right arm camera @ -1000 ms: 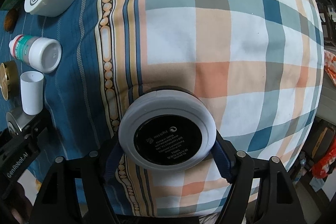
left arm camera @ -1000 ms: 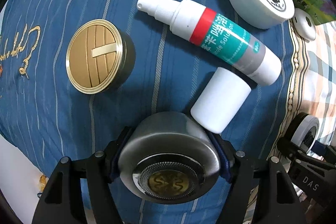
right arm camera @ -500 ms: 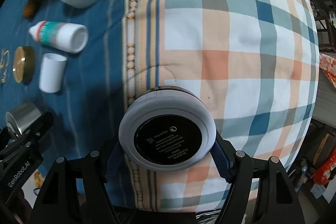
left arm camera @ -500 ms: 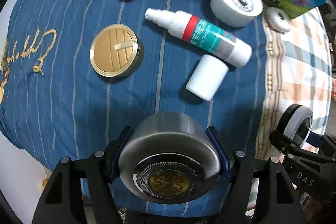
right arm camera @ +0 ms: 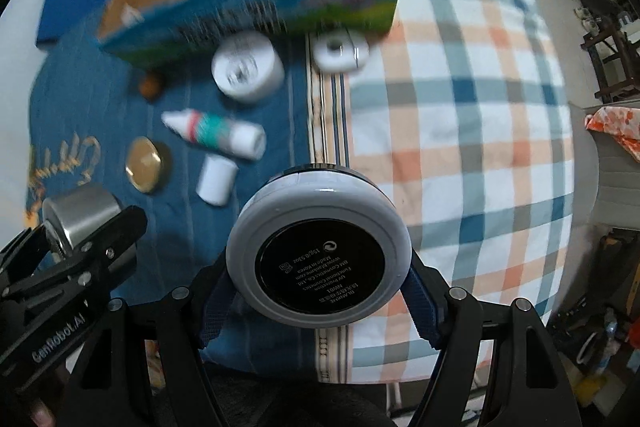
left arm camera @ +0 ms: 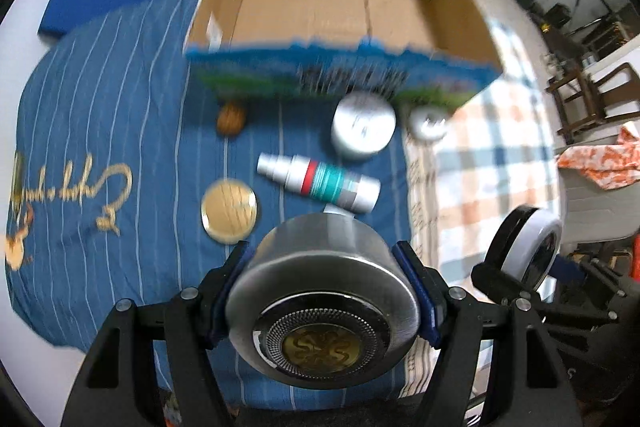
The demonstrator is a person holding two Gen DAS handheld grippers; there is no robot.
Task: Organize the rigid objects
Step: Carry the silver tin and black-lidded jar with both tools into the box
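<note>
The bed [left arm camera: 100, 131] below you carries a blue striped cover on one side and a checked quilt [right arm camera: 460, 115] on the other. At its far side stands an open cardboard box [left arm camera: 340, 7] with a blue and green printed wall.

Your left tool [left arm camera: 322, 291] is clenched on a round steel tin [left arm camera: 320, 275] with a mesh and gold emblem on its face; its pads press both sides. Your right tool [right arm camera: 318, 267] grips a white compact [right arm camera: 318, 251] with a black printed base in the same way. Both are held high above the bed.

On the blue cover lie a white jar [left arm camera: 362, 131], a spray bottle [left arm camera: 318, 183] with red and teal bands, its white cap [right arm camera: 216, 179], a gold lid tin [left arm camera: 229, 211], a walnut [left arm camera: 231, 119], and a small white case [right arm camera: 340, 51] at the seam. All are blurred.
</note>
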